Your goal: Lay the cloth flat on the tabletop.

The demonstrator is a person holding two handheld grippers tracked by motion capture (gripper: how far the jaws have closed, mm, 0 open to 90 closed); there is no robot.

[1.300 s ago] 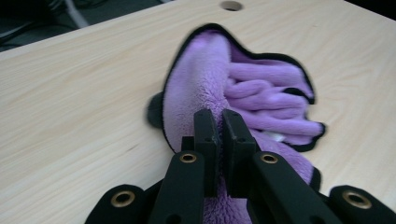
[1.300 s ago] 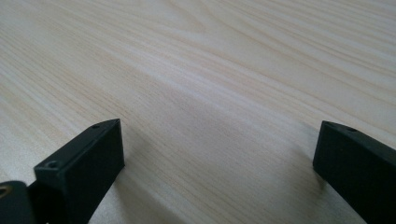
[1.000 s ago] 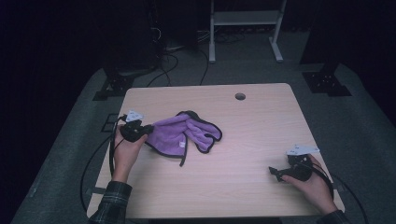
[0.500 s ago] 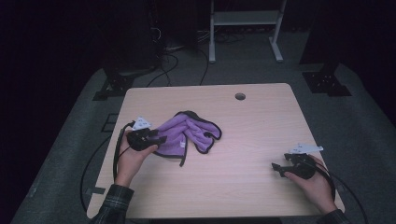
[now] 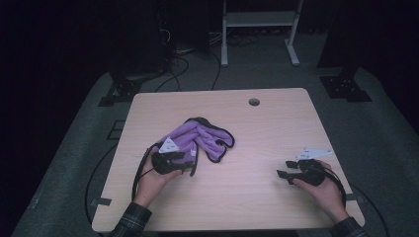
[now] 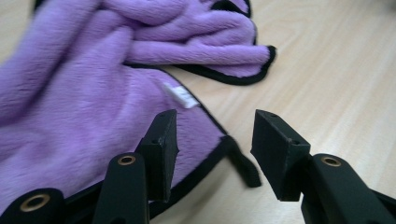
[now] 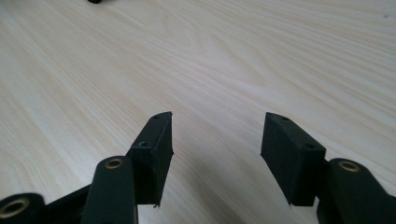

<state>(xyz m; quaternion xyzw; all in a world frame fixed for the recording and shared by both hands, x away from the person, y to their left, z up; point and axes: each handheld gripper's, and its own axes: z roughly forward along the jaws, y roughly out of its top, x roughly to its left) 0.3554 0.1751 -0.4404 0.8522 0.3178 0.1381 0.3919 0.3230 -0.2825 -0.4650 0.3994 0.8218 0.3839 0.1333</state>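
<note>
A crumpled purple cloth with black trim lies on the left half of the wooden table. My left gripper sits at the cloth's near corner. In the left gripper view its jaws stand open over that corner of the cloth, with a white label just beyond the left jaw and nothing clamped. My right gripper rests low over bare wood near the front right. Its jaws are open and empty above the table.
A round cable hole sits near the table's far edge. A black cable loops from the left gripper over the table's left edge. A white stand and dark equipment stand on the floor behind the table.
My left gripper has slid nearer and rightwards along the cloth's left side to its near corner. The right gripper has barely moved.
</note>
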